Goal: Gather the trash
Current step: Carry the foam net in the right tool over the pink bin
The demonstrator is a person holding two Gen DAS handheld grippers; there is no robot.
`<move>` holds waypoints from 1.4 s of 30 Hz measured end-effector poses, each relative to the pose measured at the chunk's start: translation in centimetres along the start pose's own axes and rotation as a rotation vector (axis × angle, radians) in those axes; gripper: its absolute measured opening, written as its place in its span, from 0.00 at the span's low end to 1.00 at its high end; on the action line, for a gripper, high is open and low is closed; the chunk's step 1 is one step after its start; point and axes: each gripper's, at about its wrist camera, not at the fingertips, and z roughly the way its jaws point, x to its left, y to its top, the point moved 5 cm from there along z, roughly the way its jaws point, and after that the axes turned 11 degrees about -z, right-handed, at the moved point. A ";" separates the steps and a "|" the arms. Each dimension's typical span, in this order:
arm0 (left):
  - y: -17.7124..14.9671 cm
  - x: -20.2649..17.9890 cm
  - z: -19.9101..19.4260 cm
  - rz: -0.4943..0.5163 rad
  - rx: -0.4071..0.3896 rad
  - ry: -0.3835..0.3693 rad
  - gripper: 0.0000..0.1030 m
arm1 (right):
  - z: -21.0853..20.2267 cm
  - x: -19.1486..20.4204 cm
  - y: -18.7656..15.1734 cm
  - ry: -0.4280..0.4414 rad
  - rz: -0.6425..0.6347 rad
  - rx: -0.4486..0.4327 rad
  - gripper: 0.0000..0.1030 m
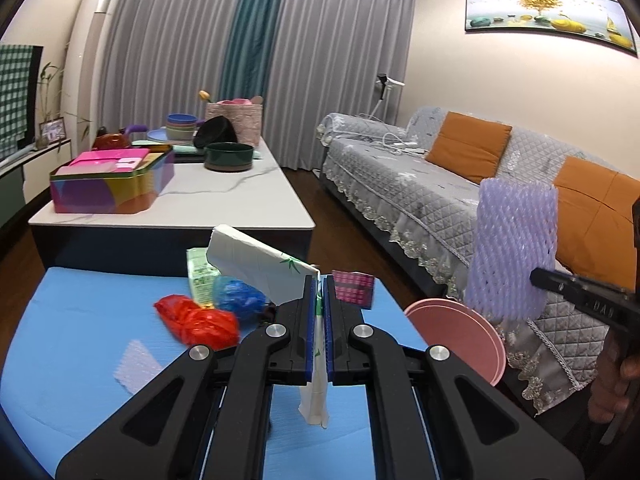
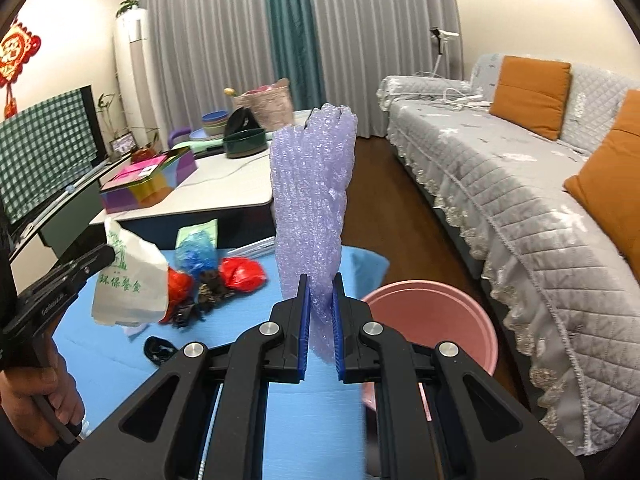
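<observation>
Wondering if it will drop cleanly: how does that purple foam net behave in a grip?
The purple foam net stands upright above the right gripper, so probably light and springy. Its waist is pinched between the pads, suggesting easy crushing; its mesh likely resists slipping.

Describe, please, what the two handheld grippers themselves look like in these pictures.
Both are alike. The left gripper and right gripper have matte black plastic linkage arms with triangular cut-outs, joined by round silver pivot bolts. Each finger carries a ribbed blue pad. Seen from the side, the body is a black pistol-style handle with small pale lettering. No cables or sleeves show.
</observation>
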 end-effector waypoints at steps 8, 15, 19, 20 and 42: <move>-1.0 -2.3 1.5 0.032 0.021 -0.024 0.04 | 0.2 -6.4 0.6 -0.048 0.015 0.004 0.10; -2.1 -4.1 2.8 0.066 0.037 -0.024 0.04 | 1.0 -10.4 -0.5 -0.085 0.076 -0.011 0.10; -2.5 -5.3 3.6 0.090 0.045 -0.029 0.04 | 1.5 -11.9 -1.7 -0.115 0.097 -0.012 0.10; -2.7 -5.8 3.8 0.096 0.046 -0.033 0.04 | 1.5 -12.1 -1.8 -0.118 0.097 -0.013 0.10; -4.4 -11.7 7.6 0.162 0.108 -0.108 0.04 | 4.6 -14.2 -2.8 -0.137 0.107 0.024 0.10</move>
